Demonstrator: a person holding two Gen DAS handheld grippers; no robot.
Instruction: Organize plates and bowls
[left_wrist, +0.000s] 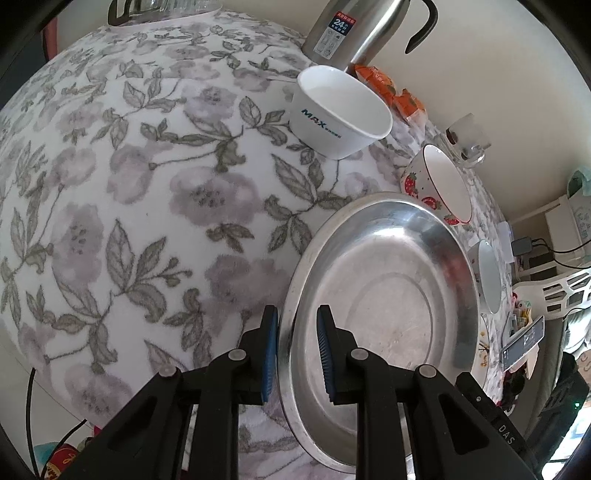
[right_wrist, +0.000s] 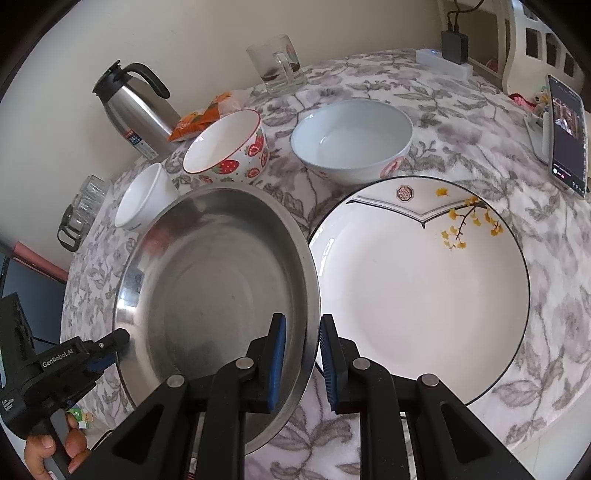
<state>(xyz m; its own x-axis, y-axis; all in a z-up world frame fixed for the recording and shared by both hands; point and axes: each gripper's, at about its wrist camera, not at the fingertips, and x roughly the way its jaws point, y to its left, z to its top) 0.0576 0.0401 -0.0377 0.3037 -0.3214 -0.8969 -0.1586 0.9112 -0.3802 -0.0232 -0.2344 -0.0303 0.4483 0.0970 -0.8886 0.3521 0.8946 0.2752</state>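
Observation:
A steel plate (left_wrist: 388, 280) (right_wrist: 221, 280) lies on the flowered tablecloth. My left gripper (left_wrist: 297, 354) straddles its left rim, one pad on each side. My right gripper (right_wrist: 303, 358) straddles its right rim the same way. The left gripper also shows in the right wrist view (right_wrist: 110, 350) at the plate's left edge. A white plate with yellow flowers (right_wrist: 417, 288) lies just right of the steel plate. Behind stand a strawberry bowl (right_wrist: 229, 147) (left_wrist: 439, 184), a pale blue bowl (right_wrist: 351, 140) and a small white bowl (left_wrist: 340, 110) (right_wrist: 144, 195).
A steel thermos jug (right_wrist: 136, 107) (left_wrist: 351, 29), an orange snack packet (right_wrist: 199, 122), and a glass mug (right_wrist: 277, 66) stand at the back by the wall. A phone (right_wrist: 569, 136) leans at the right edge. A white chair (right_wrist: 532, 40) is behind the table.

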